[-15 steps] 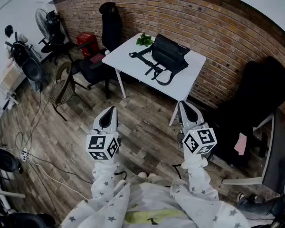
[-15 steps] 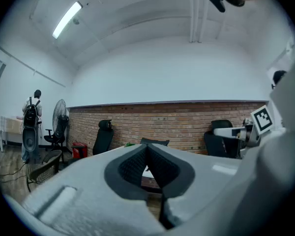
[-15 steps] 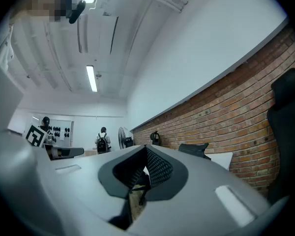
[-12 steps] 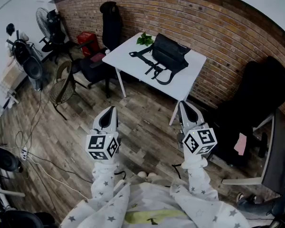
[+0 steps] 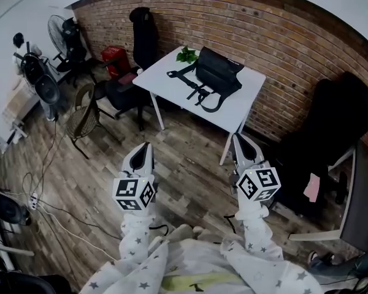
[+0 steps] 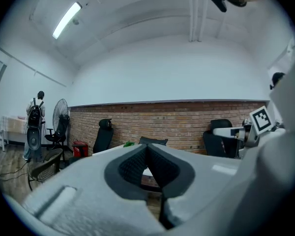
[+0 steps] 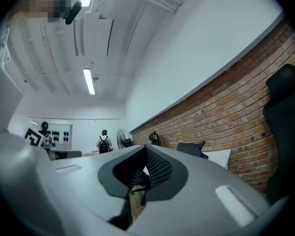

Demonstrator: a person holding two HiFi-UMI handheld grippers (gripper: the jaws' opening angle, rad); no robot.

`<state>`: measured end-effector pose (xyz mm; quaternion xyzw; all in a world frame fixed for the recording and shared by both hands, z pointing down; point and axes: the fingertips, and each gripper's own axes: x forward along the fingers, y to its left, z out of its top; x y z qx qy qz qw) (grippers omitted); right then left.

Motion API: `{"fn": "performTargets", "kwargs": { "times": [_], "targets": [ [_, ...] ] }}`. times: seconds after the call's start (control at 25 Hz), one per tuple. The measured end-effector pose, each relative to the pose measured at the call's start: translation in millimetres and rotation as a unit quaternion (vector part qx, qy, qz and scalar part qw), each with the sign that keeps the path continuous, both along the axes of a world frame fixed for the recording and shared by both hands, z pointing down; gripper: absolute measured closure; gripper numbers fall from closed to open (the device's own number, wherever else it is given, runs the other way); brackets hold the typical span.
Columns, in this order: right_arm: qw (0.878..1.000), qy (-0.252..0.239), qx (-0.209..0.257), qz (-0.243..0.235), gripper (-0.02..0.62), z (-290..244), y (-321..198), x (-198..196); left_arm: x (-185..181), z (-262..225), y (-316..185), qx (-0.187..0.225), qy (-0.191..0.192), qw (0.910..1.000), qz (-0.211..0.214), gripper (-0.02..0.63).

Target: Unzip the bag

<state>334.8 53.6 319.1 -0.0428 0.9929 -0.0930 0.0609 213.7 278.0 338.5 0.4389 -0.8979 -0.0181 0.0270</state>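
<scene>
Bright, even light here, pouring from ceiling tubes (image 6: 66,19). Faint shadow under the white surface (image 5: 161,82). Heavy fisheye bend, dark corners in every view. Up close, left tool (image 6: 146,149) and right tool (image 7: 146,151) go soft; brick wall (image 5: 282,48) reads crisp.

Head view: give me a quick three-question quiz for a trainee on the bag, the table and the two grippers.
1. True or false: the black bag lies on the white table.
2. Pick one. The left gripper and the right gripper are: A) clamped on the bag; B) shut, empty and well short of the table; C) open above the bag.
3. Fill in: at the table's edge nearest the brick wall, next to the bag, sits a green ___.

Key: 1 true. 2 B. 3 plant.
</scene>
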Motion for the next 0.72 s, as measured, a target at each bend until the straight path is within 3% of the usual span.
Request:
{"fn": "performTargets", "kwargs": {
  "times": [0.4, 0.72],
  "targets": [
    [1.000, 0.012, -0.018, -0.002, 0.591, 15.5, -4.7, -28.2, -20.1, 16.9, -0.5, 0.000, 0.018, 0.9998, -0.011, 0.607],
    [0.999, 0.030, -0.029, 0.008, 0.591, 34.4, -28.6, -97.6, -90.8, 33.6, -24.1, -0.006, 0.035, 0.9994, -0.006, 0.607]
  ]
}}
